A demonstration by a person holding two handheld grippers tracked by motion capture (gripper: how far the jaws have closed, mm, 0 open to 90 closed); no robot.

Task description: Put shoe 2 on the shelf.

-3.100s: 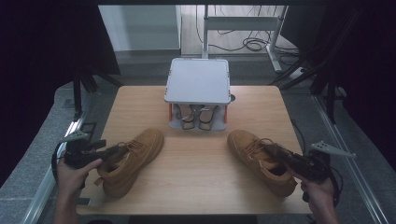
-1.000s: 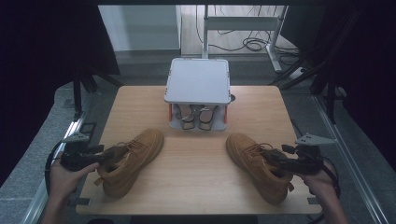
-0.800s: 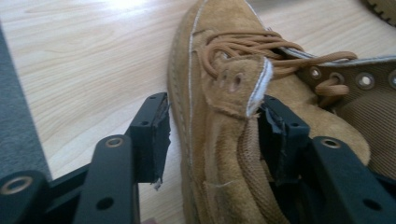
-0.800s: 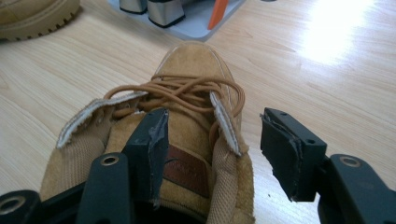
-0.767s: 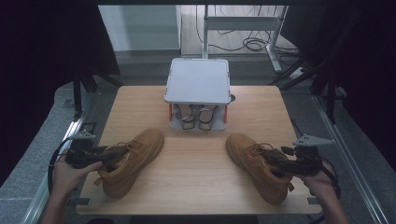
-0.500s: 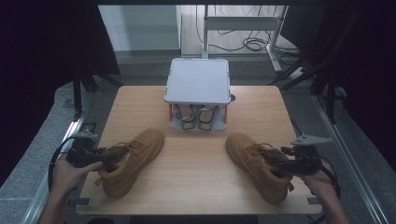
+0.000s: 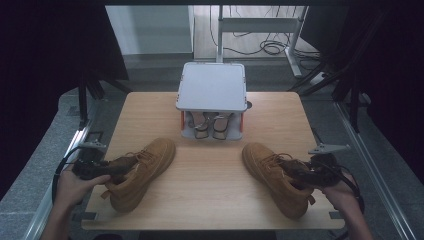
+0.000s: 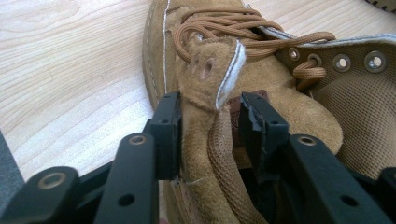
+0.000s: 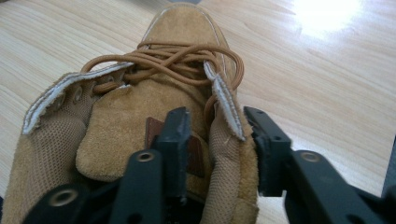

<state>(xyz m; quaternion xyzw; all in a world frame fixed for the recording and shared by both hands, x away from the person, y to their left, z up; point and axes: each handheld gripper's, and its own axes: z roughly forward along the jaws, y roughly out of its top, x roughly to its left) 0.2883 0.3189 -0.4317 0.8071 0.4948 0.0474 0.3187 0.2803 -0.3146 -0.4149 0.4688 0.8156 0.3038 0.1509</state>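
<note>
Two tan suede boots lay on the wooden table [image 7: 210,185], toes toward a grey shoe rack [image 7: 212,87] holding another pair at the far edge. On the left boot [image 7: 142,170], the left gripper [image 8: 210,126] had just been closing, its jaws straddling the upright collar flap and pinching it. On the right boot [image 7: 275,177], the right gripper [image 9: 217,149] had likewise been closing, one jaw inside against the tongue, one outside the collar wall; a firm pinch could not be confirmed. Both boots were seemingly gripped; lifting and shelving looked yet undone.
</note>
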